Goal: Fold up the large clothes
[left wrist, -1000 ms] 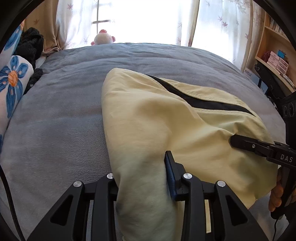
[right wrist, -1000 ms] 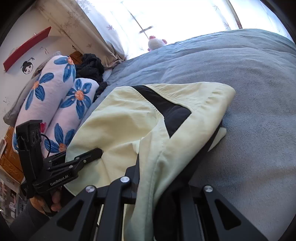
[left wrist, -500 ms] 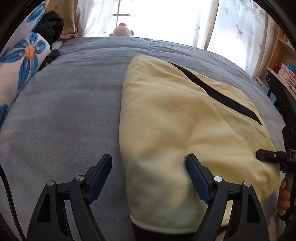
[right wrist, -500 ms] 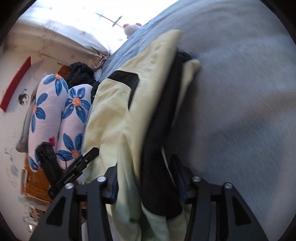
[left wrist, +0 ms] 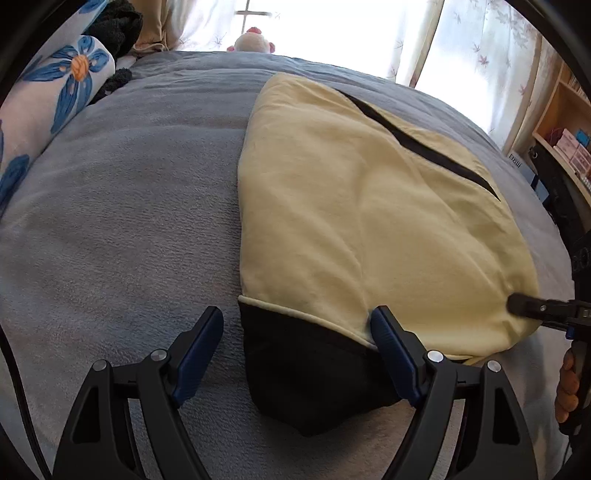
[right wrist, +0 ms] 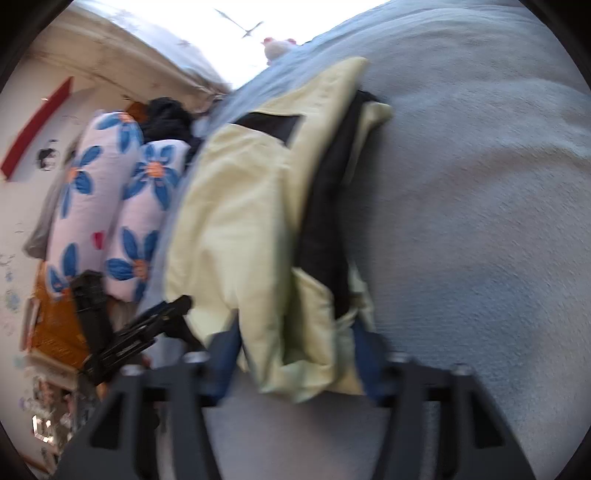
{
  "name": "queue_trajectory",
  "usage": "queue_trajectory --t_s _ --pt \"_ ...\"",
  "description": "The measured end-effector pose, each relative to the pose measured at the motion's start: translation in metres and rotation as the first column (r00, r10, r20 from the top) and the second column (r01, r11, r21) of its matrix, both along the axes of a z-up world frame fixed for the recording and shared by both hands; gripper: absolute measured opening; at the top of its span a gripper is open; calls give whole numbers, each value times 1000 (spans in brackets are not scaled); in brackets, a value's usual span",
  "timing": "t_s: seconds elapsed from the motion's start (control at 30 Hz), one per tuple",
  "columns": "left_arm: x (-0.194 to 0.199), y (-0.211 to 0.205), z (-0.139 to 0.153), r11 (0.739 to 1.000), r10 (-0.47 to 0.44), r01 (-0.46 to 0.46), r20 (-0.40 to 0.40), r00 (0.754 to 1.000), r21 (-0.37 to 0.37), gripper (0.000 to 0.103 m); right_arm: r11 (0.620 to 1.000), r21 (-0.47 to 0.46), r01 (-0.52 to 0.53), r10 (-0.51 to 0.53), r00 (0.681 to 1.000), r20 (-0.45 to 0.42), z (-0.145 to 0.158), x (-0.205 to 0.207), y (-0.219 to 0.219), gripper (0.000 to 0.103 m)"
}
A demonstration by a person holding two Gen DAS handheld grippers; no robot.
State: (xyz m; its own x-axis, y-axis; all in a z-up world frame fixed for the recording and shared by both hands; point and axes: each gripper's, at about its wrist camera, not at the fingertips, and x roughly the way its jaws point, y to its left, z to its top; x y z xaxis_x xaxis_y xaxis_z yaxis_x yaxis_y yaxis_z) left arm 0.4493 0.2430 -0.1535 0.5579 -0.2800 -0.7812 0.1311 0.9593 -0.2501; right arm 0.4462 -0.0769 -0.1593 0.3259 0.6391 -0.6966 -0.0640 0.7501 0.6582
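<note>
A pale yellow garment [left wrist: 369, 221] with black panels lies folded on the grey bed cover [left wrist: 129, 221]. My left gripper [left wrist: 297, 317] stands open at its near end, with the black hem between the wide jaws; only the right finger [left wrist: 384, 332] touches cloth. In the right wrist view, which is blurred, the garment's [right wrist: 240, 221] layered corner lies between the fingers of my right gripper [right wrist: 295, 339]; its jaws are closing and do not clamp the cloth. Each gripper shows in the other's view: the right gripper [left wrist: 517, 306] at the garment's right edge, the left gripper [right wrist: 177, 306] at its left.
Blue-flowered pillows [left wrist: 55, 85] and a dark clothes heap [left wrist: 114, 26] line the bed's left side. A plush toy [left wrist: 255, 40] sits at the far edge under the curtained window. A wooden shelf [left wrist: 565, 129] stands to the right. Bare grey cover surrounds the garment.
Both grippers let go of the garment, which dropped flat onto the bed. The left jaws spread wide. Both grippers sank and drew back toward its near edge.
</note>
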Motion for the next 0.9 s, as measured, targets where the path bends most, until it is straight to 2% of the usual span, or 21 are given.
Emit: queue_trajectory --t_s 0.03,0.1,0.17,0.27,0.33,0.43,0.57,0.63,0.67,0.73,0.77,0.83,0.9 --pt "0 0 -1 1000 4 -4 -6 1000 -1 81 999 50 20 -18 999 -37 -5 -1 -4 24" --pt "-1 2 -1 1000 7 -7 -14 1000 -5 81 995 93 36 -31 998 -57 -6 -6 -8 21" --pt "-3 2 -2 1000 1 -1 -16 1000 6 81 996 79 46 -42 997 -60 -8 -9 -9 21" --pt "-3 1 2 1000 6 -6 -22 1000 31 81 999 -14 39 -40 998 -57 -7 -8 0 22" --pt "-6 -4 8 997 14 -13 -11 1000 72 81 996 -87 22 -25 999 -38 5 -9 9 28" --pt "-16 -12 20 990 18 -20 18 1000 140 81 976 -218 -4 4 1000 -4 25 -15 21 34" --pt "-30 -21 40 986 28 -38 63 998 161 80 940 -341 10 18 997 80 48 -30 34 34" --pt "-36 -26 51 987 41 -54 86 995 151 71 921 -385 56 -1 990 140 57 -38 35 34" --pt "-39 -29 57 988 45 -58 95 995 144 68 906 -412 99 -15 979 202 65 -46 33 34" --pt "-44 -35 66 992 43 -55 103 994 116 55 886 -437 156 -22 955 296 79 -55 38 34" --pt "-46 -37 69 993 43 -54 102 994 107 53 885 -432 173 -20 942 336 85 -58 43 34" --pt "-46 -43 70 995 38 -47 99 994 91 45 906 -400 140 6 940 342 87 -57 53 34" --pt "-44 -49 66 995 25 -34 89 996 99 37 914 -396 84 45 951 305 80 -50 62 34"
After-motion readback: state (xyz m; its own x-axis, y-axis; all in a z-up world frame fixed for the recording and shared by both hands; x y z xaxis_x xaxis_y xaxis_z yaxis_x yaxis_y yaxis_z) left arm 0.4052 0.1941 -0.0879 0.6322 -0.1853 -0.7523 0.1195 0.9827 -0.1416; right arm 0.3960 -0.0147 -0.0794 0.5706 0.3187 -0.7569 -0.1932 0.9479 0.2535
